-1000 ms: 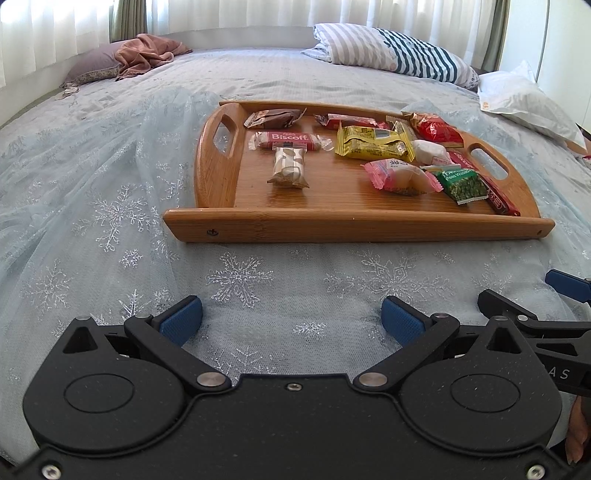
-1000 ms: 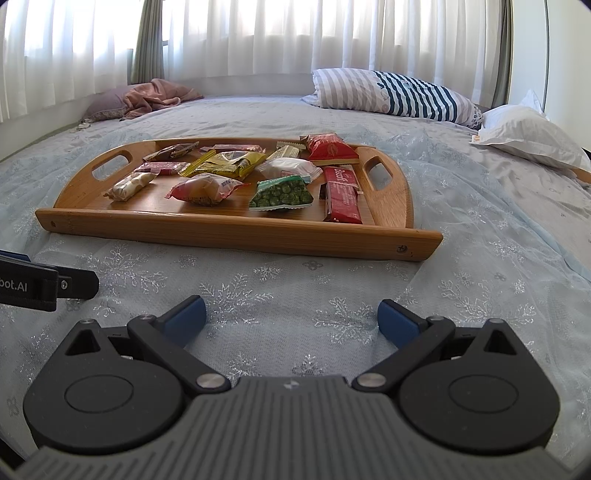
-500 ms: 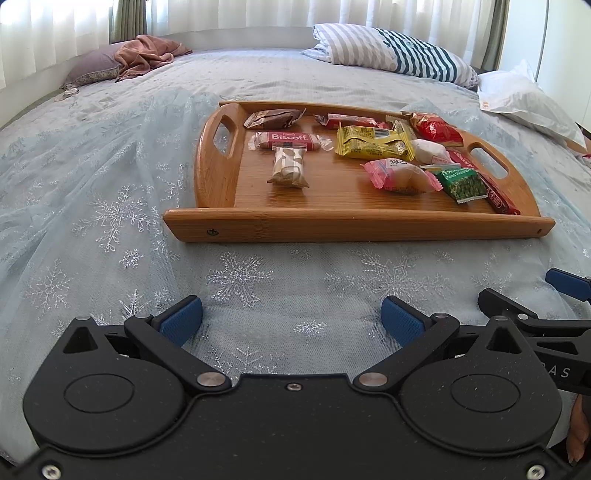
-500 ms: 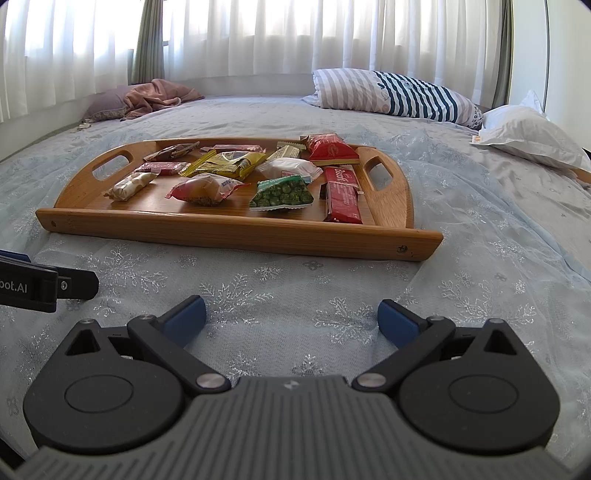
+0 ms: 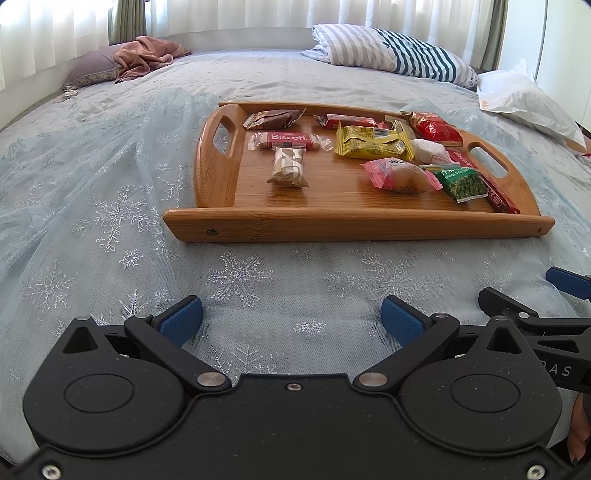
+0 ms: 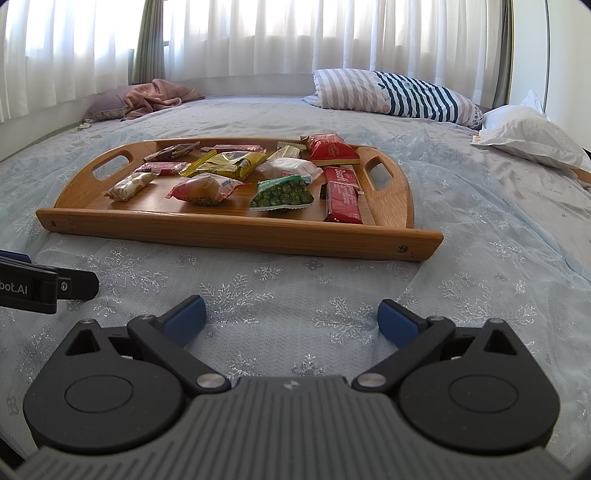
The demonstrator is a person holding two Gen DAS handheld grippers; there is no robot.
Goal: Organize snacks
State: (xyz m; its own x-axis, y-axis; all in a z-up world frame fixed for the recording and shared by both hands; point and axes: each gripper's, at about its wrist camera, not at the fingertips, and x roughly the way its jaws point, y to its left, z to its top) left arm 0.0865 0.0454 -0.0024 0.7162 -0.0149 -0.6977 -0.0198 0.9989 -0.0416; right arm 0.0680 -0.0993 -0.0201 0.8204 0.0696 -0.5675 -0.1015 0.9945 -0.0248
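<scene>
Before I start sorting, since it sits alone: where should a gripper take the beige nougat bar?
Grip the beige nougat bar across its narrow middle, coming from above with the left gripper. It lies flat, lengthwise away from the camera, with bare tray on both long sides.

Your frames are bright and sharp. Daylight comes through the sheer curtains [image 6: 280,33] at the rear, which are blown out to white. Shadows under the tray [image 5: 354,225] are soft. You have strong fisheye bending and dark vignetting at the corners.
</scene>
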